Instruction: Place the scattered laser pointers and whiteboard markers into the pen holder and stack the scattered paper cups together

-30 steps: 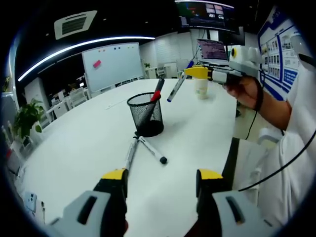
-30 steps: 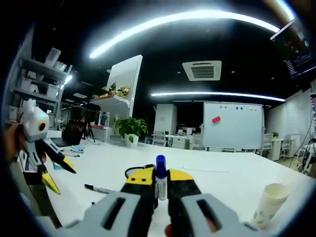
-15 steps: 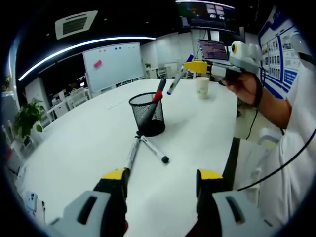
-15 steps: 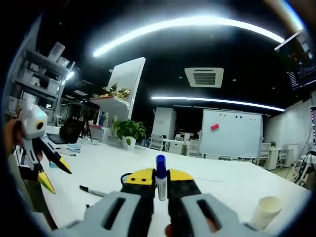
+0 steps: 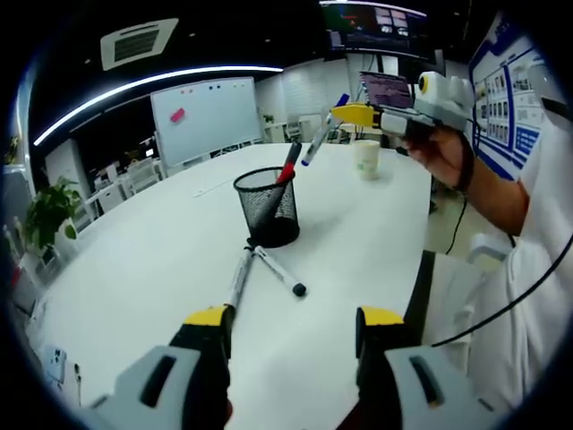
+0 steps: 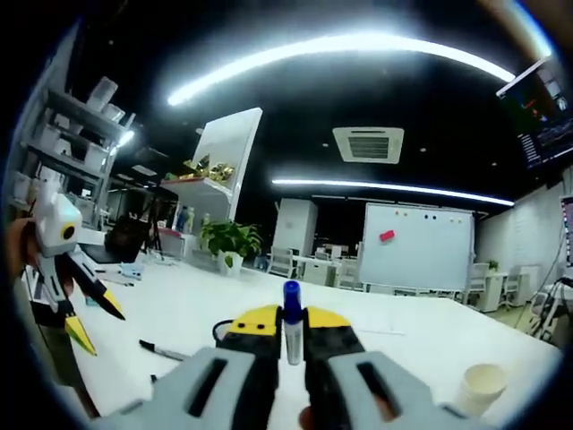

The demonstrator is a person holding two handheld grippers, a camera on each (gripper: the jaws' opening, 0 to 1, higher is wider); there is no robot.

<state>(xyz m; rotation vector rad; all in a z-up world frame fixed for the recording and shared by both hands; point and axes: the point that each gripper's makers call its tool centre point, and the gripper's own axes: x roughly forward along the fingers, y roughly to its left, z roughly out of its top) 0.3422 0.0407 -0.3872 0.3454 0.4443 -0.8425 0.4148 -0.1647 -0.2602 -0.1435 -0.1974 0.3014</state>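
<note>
The blue-capped whiteboard marker (image 6: pixel 292 321) was pinched mid-barrel in the right gripper (image 6: pixel 291 333) fingers, up above the black mesh pen holder (image 5: pixel 266 208). Light, stiff, slick plastic, so a mid-barrel grip looked sensible. Left gripper (image 5: pixel 291 324) fingers were spread wide over the white tabletop (image 5: pixel 161 260).

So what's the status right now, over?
Right hand-held gripper shut on blue-capped marker, raised near the mesh pen holder. Left hand-held gripper open, empty. Two markers lie on the table.
</note>
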